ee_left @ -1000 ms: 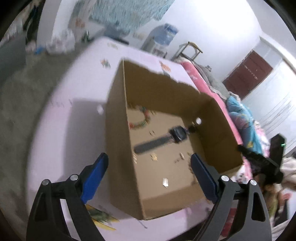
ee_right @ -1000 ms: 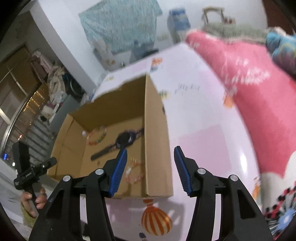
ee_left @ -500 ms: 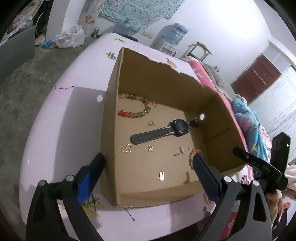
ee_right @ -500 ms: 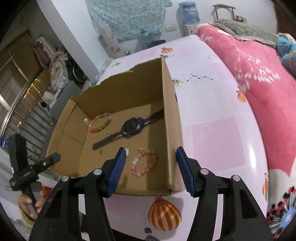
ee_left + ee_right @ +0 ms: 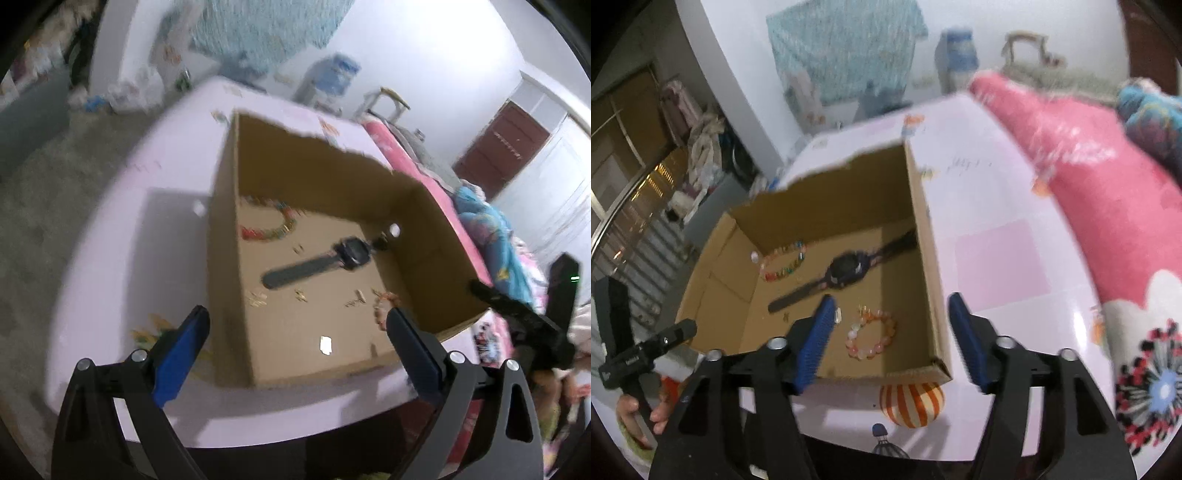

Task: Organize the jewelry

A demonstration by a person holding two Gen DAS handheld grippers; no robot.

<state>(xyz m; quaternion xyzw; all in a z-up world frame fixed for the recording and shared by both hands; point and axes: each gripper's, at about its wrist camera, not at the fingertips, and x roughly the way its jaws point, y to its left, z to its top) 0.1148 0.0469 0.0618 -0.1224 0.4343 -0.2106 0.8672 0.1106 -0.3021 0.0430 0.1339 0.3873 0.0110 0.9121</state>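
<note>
An open cardboard box stands on a pink table. Inside lie a black wristwatch, a colourful bead bracelet, a peach bead bracelet, and several small gold pieces. My left gripper is open and empty, above the box's near left corner. My right gripper is open and empty, straddling the box's right wall near the peach bracelet. Each gripper shows in the other's view: the right, the left.
The pink table carries cartoon prints, including a striped balloon. A pink patterned bedspread lies to the right. A water dispenser and a stool stand behind the table. Grey floor is at the left.
Both views shifted and blurred with hand motion. Both grippers stay open. The box and its contents keep their places.
</note>
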